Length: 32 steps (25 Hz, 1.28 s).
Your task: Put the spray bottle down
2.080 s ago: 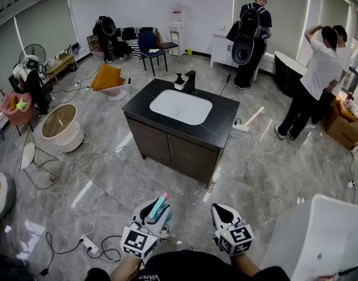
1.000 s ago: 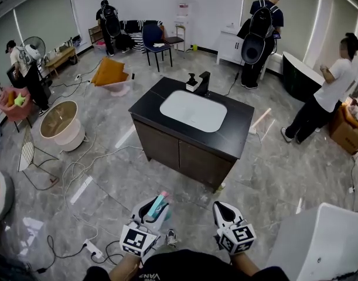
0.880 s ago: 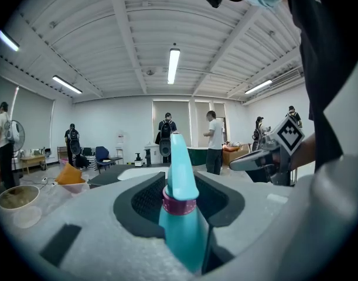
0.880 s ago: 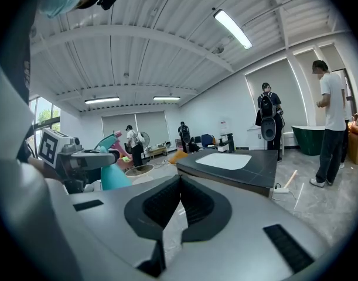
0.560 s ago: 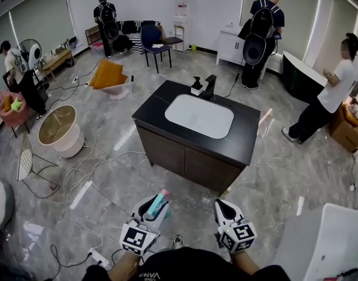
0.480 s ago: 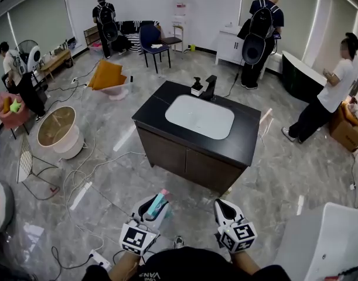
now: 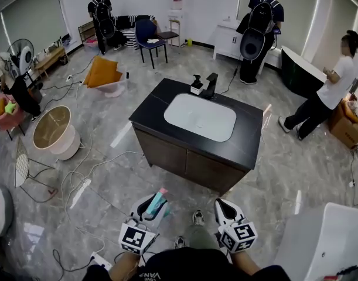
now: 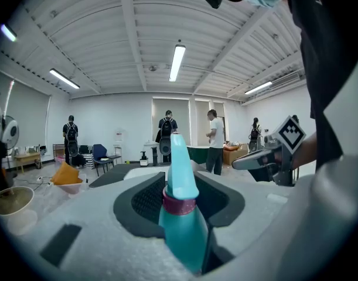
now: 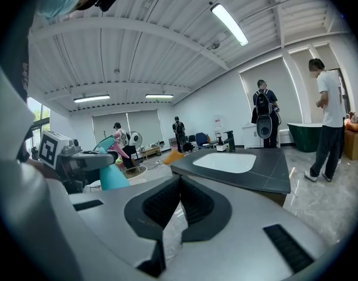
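A teal spray bottle (image 7: 157,204) with a pink collar and tip stands upright between the jaws of my left gripper (image 7: 152,207), which is shut on its body. In the left gripper view the spray bottle (image 8: 183,222) fills the middle, its nozzle pointing up. My right gripper (image 7: 223,208) is level with the left one, and its pads (image 9: 167,199) meet with nothing between them. The right gripper view shows the spray bottle (image 9: 113,177) at its left. Ahead stands a dark vanity with a black counter (image 7: 243,142) and a white sink (image 7: 200,116).
A black faucet (image 7: 211,85) and a soap dispenser (image 7: 196,85) stand at the counter's far edge. Cables (image 7: 79,171) and a power strip (image 7: 100,261) lie on the floor at left, near a round tub (image 7: 55,130). A white bathtub (image 7: 328,239) is at lower right. People stand at the back and right.
Both grippers have moved forward together with the bottle, and the vanity is now nearer. A leg and shoe have come into view between the grippers.
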### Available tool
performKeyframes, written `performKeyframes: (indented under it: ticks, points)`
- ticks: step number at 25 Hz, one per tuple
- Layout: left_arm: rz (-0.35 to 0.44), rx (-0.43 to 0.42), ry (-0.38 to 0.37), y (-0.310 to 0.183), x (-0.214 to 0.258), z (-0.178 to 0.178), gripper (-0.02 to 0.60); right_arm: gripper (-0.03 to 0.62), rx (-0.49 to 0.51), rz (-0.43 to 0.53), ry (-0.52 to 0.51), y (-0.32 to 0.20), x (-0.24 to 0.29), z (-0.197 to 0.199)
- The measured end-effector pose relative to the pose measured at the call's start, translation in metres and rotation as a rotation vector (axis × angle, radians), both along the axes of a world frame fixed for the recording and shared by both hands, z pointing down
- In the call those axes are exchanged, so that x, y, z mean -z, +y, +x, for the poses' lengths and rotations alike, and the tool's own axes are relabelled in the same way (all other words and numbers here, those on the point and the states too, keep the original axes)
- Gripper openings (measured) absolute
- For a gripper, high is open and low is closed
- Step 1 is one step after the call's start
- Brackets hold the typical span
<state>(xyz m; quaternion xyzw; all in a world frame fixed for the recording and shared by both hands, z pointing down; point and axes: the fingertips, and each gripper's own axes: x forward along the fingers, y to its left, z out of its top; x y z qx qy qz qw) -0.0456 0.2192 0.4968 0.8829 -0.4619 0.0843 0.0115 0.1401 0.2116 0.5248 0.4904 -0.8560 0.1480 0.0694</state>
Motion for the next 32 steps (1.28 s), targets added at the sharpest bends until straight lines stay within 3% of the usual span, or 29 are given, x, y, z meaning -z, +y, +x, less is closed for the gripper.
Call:
performKeyframes:
  ticks: [19, 32]
  points:
    - [-0.001, 0.207, -0.012, -0.157, 0.014, -0.020, 0.146, 0.000, 0.167, 0.010, -0.024, -0.193, 0.008, -0.017]
    - [-0.009, 0.310, -0.020, -0.237, 0.005, -0.008, 0.146, 0.000, 0.265, -0.002, -0.021, -0.295, -0.005, -0.008]
